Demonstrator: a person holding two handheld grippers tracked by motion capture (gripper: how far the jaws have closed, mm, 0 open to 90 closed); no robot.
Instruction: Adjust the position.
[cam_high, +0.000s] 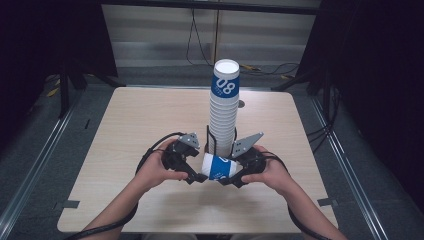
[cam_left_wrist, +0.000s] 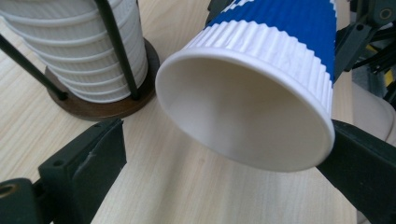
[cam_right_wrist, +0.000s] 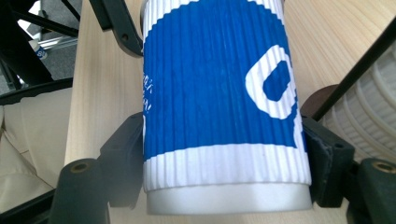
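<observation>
**Cup lying sideways btwn both grippers; R clamping, L standing open**

Obs: the loose cup (cam_high: 219, 167) is lying on its side above the table (cam_high: 125, 150), near the middle of the near edge, just in front of the cup stack (cam_high: 224, 107). The stack is standing upright in its wire holder (cam_left_wrist: 114, 44) on a round dark base (cam_left_wrist: 109, 105).

R gripper (cam_right_wrist: 224, 144): jaws are pressing on both sides of the cup's ribbed wall near its closed bottom, i.e. clamped on the cup. R is carrying the cup.

L gripper (cam_left_wrist: 224, 158): jaws are standing wide, one either side of the cup's open rim. In the L gripper view one jaw is sitting well clear of the rim; the other is at the rim's edge, contact unclear. Reading as apart, not gripping.

Key relation: cup's long axis is running level, roughly parallel to the near edge, mouth pointing toward L gripper, bottom toward R. Cup is therefore lying straight ahead of L's jaws, mouth-first, and crosswise inside R's.

Judgement: R hand is nearer and in control. Stack's axis is vertical, so the cup probably needs turning from level to upright before going on top. Stack top is sitting high above both hands.
</observation>
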